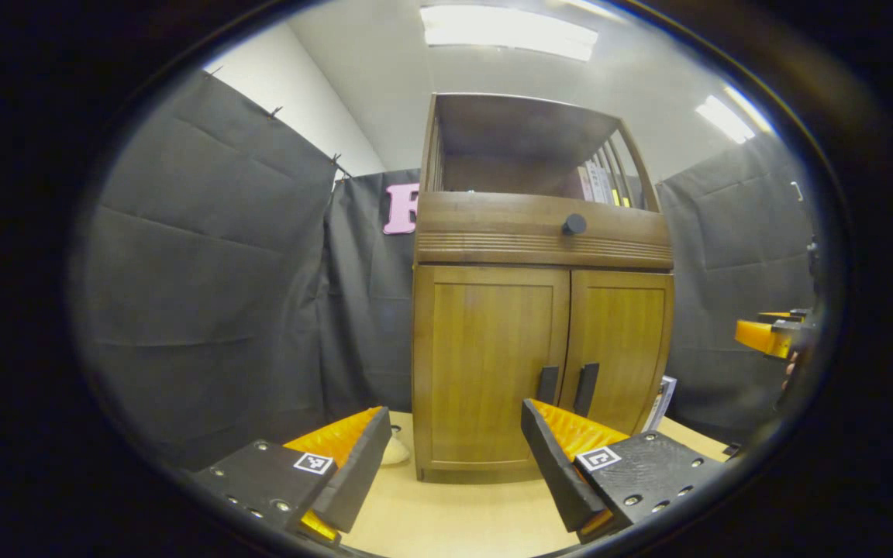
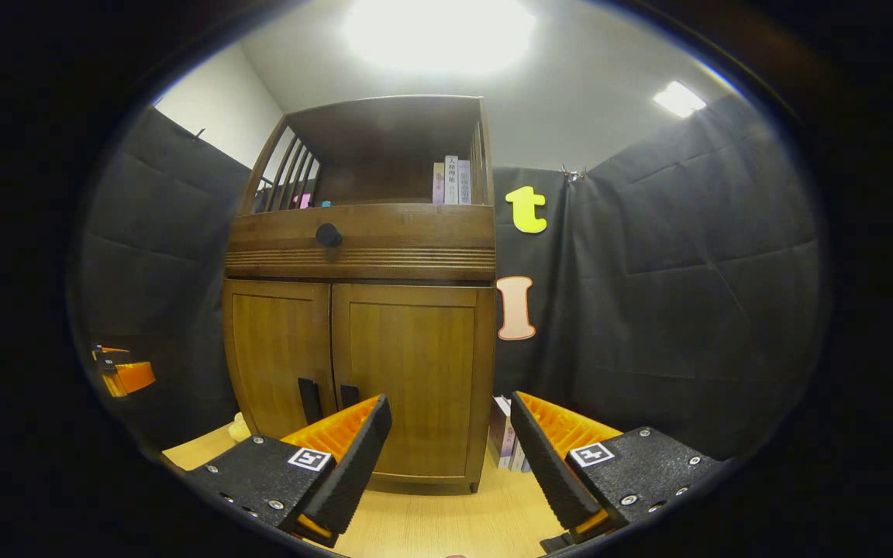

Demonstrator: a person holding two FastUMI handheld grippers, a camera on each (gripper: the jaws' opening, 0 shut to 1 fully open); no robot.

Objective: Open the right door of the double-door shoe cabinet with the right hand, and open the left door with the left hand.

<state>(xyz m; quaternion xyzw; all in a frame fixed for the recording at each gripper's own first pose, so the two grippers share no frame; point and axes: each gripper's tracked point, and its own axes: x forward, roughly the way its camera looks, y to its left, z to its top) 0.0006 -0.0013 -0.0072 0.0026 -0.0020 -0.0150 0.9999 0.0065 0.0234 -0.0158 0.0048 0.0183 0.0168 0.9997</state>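
wooden double-door shoe cabinet shut; right door's dark upright handle just beyond right gripper, jaws open; left gripper open too.

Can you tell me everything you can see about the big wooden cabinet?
The cabinet looks like brown wood and stands upright on a light tabletop. On top is an open shelf with slatted sides, holding some books. Below that runs a wide drawer with a round dark knob. At the bottom are two doors, the left door and right door, both shut, each with a dark upright handle near the middle seam. More books stand beside its right side. Neither gripper touches it.
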